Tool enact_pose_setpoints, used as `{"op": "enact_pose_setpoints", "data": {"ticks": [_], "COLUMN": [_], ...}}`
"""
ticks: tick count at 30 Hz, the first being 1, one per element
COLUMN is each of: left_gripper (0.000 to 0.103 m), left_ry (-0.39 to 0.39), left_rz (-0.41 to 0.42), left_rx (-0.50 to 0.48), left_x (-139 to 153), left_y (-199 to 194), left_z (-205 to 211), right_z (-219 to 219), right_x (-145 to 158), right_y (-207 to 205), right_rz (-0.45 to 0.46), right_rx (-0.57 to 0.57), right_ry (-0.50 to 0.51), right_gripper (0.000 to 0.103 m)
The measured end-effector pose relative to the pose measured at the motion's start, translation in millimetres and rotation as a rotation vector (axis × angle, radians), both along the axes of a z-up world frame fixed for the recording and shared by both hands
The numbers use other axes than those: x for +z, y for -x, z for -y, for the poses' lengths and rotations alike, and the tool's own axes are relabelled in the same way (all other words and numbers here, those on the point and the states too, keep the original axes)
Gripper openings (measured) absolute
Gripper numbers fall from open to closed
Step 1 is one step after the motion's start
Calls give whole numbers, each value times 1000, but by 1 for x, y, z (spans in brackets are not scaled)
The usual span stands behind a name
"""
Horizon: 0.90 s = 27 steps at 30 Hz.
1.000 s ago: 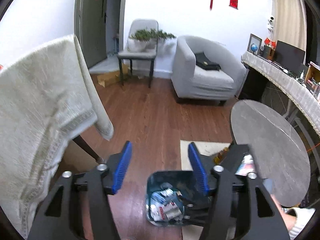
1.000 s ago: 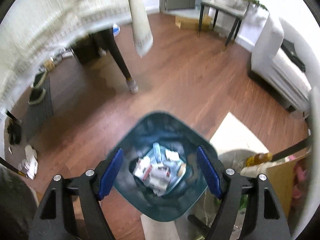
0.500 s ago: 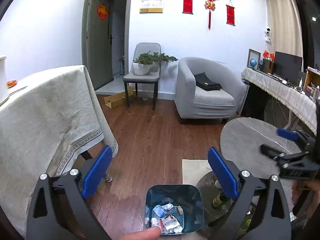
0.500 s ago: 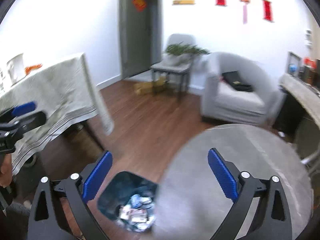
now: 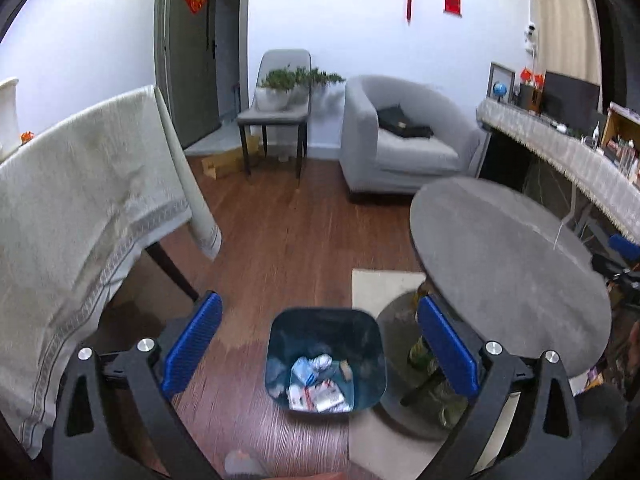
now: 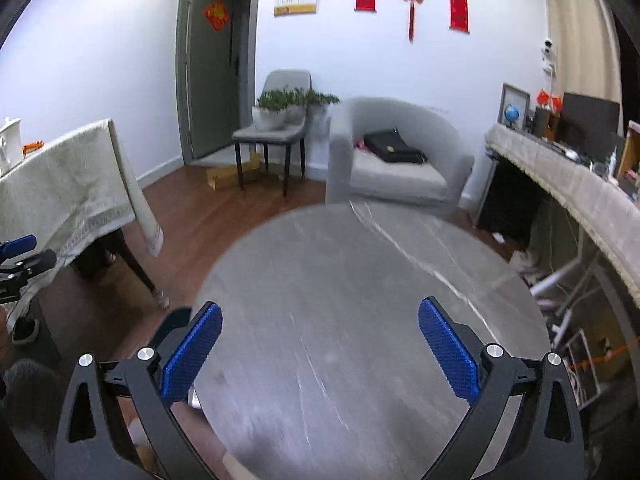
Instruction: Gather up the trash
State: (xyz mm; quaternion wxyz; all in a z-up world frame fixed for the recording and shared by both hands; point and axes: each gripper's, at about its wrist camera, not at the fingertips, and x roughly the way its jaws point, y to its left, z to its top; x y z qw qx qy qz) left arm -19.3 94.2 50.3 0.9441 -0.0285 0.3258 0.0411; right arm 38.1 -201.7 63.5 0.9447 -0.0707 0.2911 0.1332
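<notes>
Both tongs empty, jaws just opened wide | your left tongs (image 5: 320,354) hang over trash bin (image 5: 325,360) on floor, wrappers (image 5: 316,384) inside | right tongs (image 6: 320,354) above bare round table (image 6: 360,280) | left hand nearer bin.

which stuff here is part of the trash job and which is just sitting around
Job: trash bin, wrappers inside it, left gripper and right gripper, both open, empty.
Lying about: round table, armchair, black bag, potted plant.
</notes>
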Motion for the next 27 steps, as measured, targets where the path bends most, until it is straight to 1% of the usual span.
{"op": "enact_pose_setpoints", "data": {"ticks": [4, 9, 15, 20, 27], "left_gripper": [100, 100, 99, 99, 99], "left_ry": [-22, -27, -24, -12, -33], "left_rz": [-50, -76, -96, -96, -98], "left_rx": [-3, -3, -8, 3, 0], "left_x": [-23, -39, -50, -51, -51], "left_y": [6, 11, 8, 7, 6], "left_z": [4, 6, 11, 9, 11], "right_z": [14, 23, 29, 31, 31], "right_x": [-9, -25, -38, -37, -37], "right_y": [16, 28, 29, 29, 29], "right_rz": [-26, -66, -104, -98, -96], "right_rx": [56, 82, 88, 108, 103], "right_ry": [-35, -42, -62, -77, -80], "right_gripper": [99, 99, 99, 99, 99]}}
